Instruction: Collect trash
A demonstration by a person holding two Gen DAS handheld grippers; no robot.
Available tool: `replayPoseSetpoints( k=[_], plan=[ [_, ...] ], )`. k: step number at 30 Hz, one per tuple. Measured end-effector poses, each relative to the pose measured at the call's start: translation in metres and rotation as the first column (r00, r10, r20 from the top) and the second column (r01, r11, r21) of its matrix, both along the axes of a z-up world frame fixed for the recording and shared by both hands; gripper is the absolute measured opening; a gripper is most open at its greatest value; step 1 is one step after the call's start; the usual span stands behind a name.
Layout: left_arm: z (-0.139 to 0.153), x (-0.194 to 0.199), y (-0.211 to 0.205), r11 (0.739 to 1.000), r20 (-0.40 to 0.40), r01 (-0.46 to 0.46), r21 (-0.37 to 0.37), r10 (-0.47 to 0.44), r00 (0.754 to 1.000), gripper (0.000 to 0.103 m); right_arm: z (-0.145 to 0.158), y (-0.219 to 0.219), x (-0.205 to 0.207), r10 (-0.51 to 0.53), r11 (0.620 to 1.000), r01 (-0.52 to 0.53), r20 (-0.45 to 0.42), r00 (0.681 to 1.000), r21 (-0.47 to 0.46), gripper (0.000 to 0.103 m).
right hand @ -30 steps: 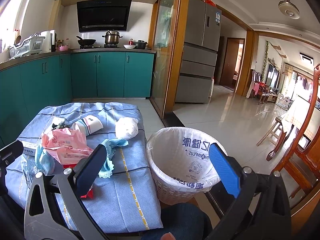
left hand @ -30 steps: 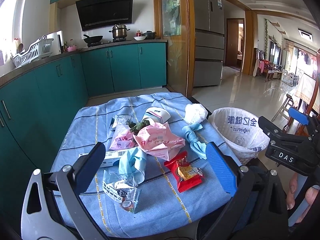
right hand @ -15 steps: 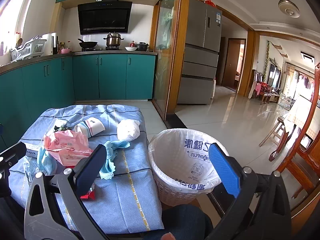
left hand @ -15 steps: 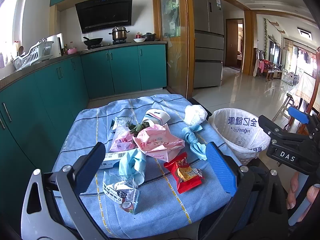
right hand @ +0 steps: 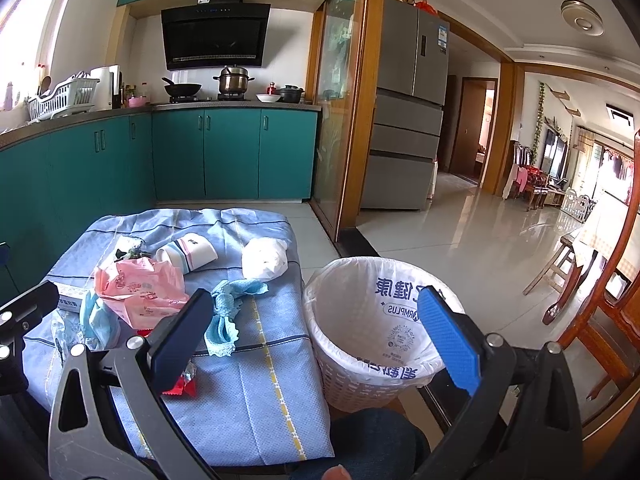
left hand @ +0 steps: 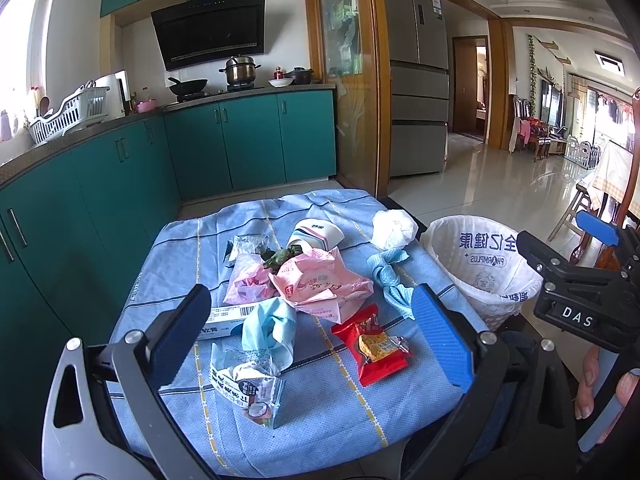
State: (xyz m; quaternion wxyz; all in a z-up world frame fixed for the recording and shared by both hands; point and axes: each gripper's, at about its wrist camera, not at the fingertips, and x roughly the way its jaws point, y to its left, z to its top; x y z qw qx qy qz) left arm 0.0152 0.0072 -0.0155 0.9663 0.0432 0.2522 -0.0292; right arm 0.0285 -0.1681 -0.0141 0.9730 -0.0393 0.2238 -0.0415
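Note:
Trash lies on a table with a blue cloth [left hand: 184, 248]: a red snack wrapper [left hand: 370, 346], a pink bag [left hand: 320, 280], a blue rag [left hand: 390, 276], a white crumpled paper [left hand: 394, 229], a paper cup on its side [left hand: 316, 236], a coconut wrapper [left hand: 246, 390] and a light blue glove [left hand: 270, 326]. A white lined basket [right hand: 380, 320] stands right of the table. My left gripper [left hand: 312, 332] is open and empty above the near trash. My right gripper [right hand: 316, 330] is open and empty between the table edge and the basket.
Teal kitchen cabinets [left hand: 120, 168] run along the left and back, with a stove and pots. A fridge [right hand: 408, 112] stands behind a glass partition. Wooden chairs [right hand: 600, 300] are at the right. My knee [right hand: 376, 436] is below the basket.
Both views shifted slightly; the grippers stay open and the trash has not moved.

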Motion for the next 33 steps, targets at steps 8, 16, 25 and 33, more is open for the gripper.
replayPoseSetpoints(
  k=[8,16,25,33],
  plan=[
    [0.0015,-0.0026,0.0012,1.000,0.011,-0.004,0.000,0.004,1.000,0.100,0.0012,-0.0008,-0.0021,0.008,1.000,-0.008,0.007,1.000,0.009,0.100],
    [0.0027,-0.0032,0.0024,1.000,0.012,-0.008,0.003,0.008,1.000,0.100,0.0004,0.0015,-0.0033,0.014,1.000,-0.014,0.006,1.000,0.003,0.100],
    [0.0025,-0.0038,0.0018,1.000,0.014,-0.008,0.002,0.008,1.000,0.100,-0.0005,0.0027,-0.0038,0.017,1.000,-0.017,0.017,1.000,0.005,0.100],
    [0.0023,-0.0040,0.0020,1.000,0.013,-0.009,0.002,0.009,1.000,0.100,-0.0001,0.0036,-0.0058,0.024,1.000,-0.024,0.023,0.999,0.003,0.100]
  ],
)
